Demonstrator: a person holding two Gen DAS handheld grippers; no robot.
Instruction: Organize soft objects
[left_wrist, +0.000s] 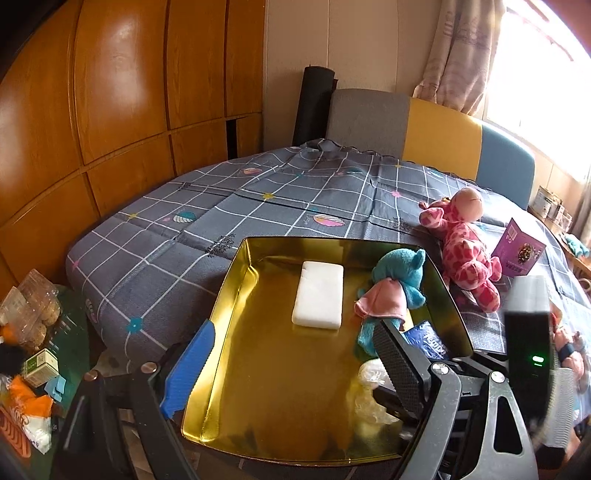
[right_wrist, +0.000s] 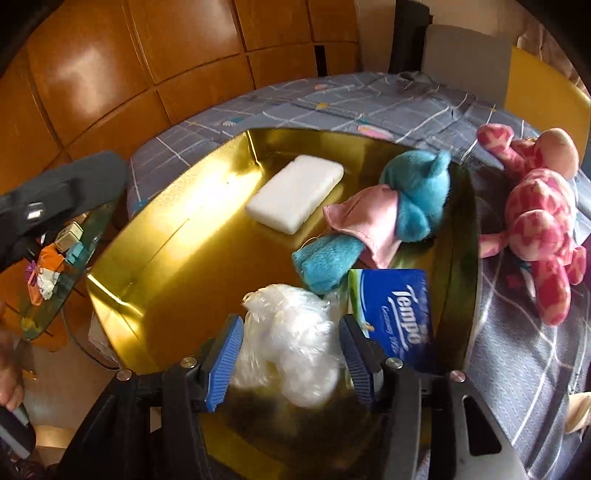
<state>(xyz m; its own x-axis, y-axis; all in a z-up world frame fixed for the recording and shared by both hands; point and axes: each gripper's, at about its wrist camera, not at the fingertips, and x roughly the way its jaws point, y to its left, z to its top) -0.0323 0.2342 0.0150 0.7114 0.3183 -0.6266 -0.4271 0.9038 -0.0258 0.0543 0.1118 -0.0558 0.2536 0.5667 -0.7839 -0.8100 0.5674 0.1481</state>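
Gold tray (right_wrist: 155, 236) crowds the white bag (right_wrist: 291, 350) between slack right jaws; left jaws wide, empty.

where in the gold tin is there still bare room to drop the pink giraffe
Bare floor lies left of the white sponge, along the gold tin's left wall. The right side is crowded: blue plush, tissue pack and plastic bag. The pink giraffe lies outside on the bedspread.
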